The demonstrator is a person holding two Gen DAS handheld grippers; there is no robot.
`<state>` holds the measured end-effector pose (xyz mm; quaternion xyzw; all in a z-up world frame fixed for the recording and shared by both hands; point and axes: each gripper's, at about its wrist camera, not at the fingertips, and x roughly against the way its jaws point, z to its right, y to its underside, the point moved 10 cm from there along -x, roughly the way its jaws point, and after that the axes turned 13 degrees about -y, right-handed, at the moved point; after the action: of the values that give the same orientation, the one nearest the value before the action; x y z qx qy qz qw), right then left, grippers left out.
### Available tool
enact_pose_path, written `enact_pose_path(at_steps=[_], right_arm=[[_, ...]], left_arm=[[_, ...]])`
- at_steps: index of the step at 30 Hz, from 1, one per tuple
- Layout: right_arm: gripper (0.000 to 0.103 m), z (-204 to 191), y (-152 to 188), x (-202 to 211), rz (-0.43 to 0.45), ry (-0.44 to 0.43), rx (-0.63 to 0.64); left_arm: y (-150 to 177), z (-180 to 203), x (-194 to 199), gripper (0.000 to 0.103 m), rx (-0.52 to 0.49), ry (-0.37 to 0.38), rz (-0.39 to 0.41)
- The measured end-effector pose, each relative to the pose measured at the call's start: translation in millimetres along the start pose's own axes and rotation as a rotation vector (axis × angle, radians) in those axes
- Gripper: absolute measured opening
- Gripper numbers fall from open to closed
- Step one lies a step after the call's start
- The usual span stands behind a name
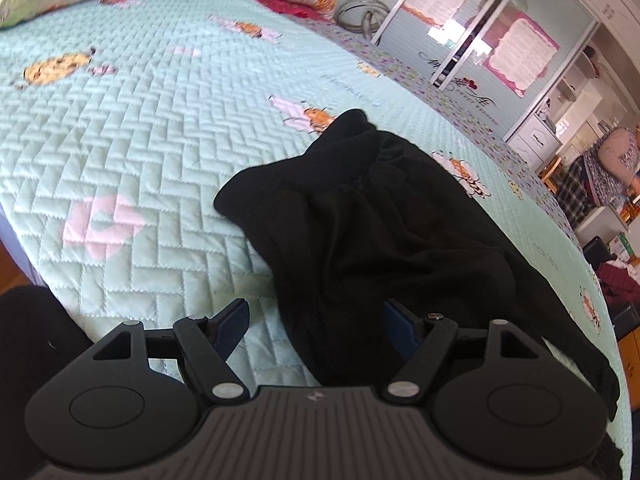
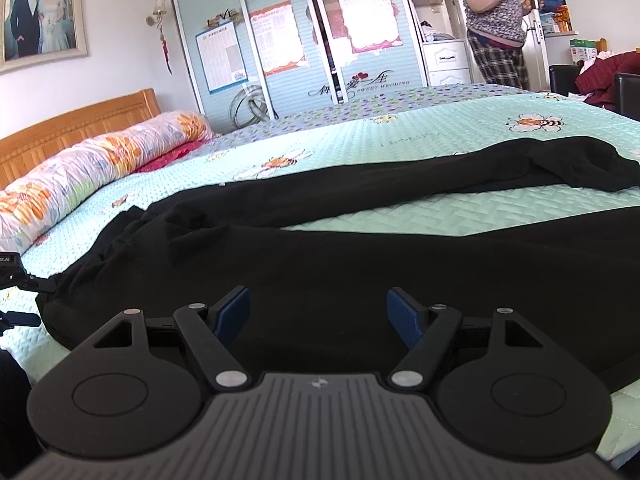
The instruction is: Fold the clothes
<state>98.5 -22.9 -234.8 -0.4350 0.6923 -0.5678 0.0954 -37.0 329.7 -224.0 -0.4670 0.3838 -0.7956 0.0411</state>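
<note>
On the near part of the bed [image 2: 460, 132], the black garment [image 2: 320, 264] lies spread and rumpled, no tidy fold visible, so folding looks barely begun. The left hand-held gripper [image 1: 316, 326] and right hand-held gripper [image 2: 318, 314] both gape over the cloth, gripping nothing.

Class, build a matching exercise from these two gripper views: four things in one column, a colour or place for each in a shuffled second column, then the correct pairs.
Column 1
1. garment
2. bedspread
3. rolled quilt
4. headboard

Column 2
A. orange wood
B. floral, lying along the head of the bed
C. black
D. mint green with bee prints

Pairs: 1-C, 2-D, 3-B, 4-A
</note>
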Motion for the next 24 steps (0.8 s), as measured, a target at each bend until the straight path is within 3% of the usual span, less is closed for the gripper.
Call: enact_pose_path(at_steps=[8,13,16,21,23,24], right_arm=[[0.075,-2,6,-4,-0.028,0.004,0.014],[0.075,-4,10,-4,-0.039,0.011,0.027],[0.075,-5,8,-1,-0.035,0.026,0.029],[0.075,-23,-10,6,0.015,0.015,-0.024],[0.075,-43,-22,3,0.029,-0.025,-0.032],[0.076,-59,-31,-2,0.030,-0.060,-0.015]], left_arm=[[-3,-11,-20,0.077,0.060,0.009,-0.030],[-18,-8,-37,0.074,0.082,-0.001,0.002],[-22,-5,-39,0.012,0.043,-0.018,0.024],[-26,4,-22,0.012,-0.040,-0.034,0.166],[-25,8,-22,0.014,-0.062,-0.034,0.175],[-25,10,-21,0.024,-0.073,-0.034,0.179]])
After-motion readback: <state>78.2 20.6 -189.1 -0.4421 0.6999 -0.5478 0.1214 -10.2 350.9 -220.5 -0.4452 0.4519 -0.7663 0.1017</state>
